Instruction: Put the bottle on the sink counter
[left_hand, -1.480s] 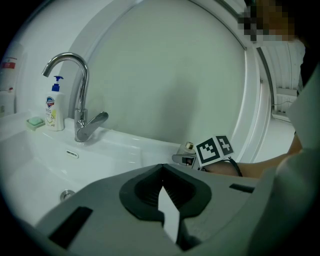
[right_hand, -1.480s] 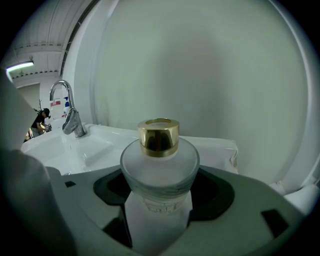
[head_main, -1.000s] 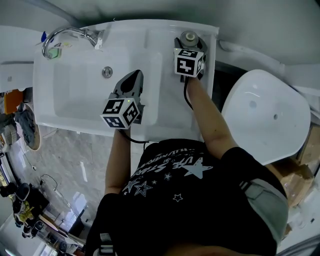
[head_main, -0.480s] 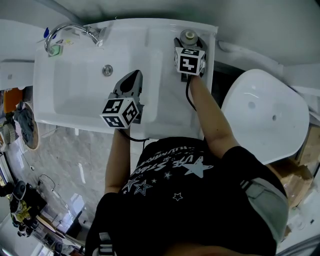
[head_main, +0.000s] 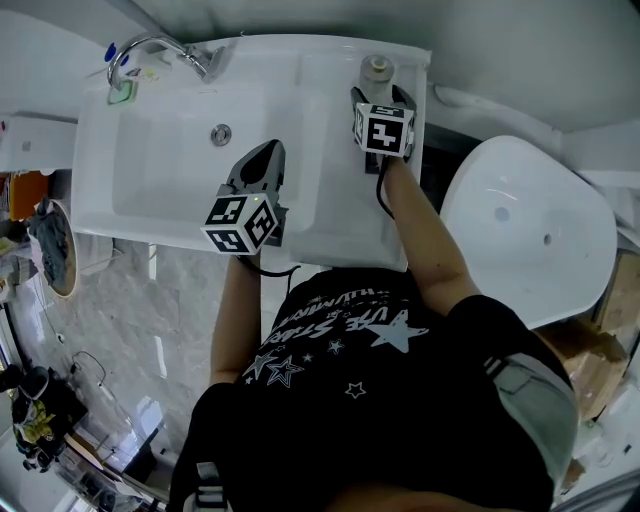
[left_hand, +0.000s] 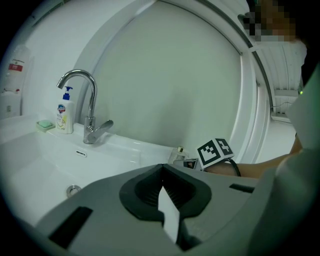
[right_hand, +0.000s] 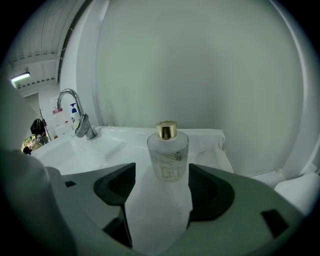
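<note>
**Things seen around the washing place**

A curved chrome faucet (left_hand: 82, 97) is seen at the far left corner, with its spout bent downward. Just beside it, on the left, a white pump dispenser (left_hand: 64, 113) with a blue head is placed upright. A small green soap piece (left_hand: 45, 125) is laid next to the dispenser, on a low dish. A round metal drain (head_main: 221, 134) is visible below the faucet, and a narrow overflow slot (left_hand: 80, 153) is found between them. To the right, a white toilet lid (head_main: 530, 230) is seen closed. A black T-shirt (head_main: 370, 400) printed with white stars is worn by the person. The floor (head_main: 150, 330) is covered with pale marble-like tiles.
</note>
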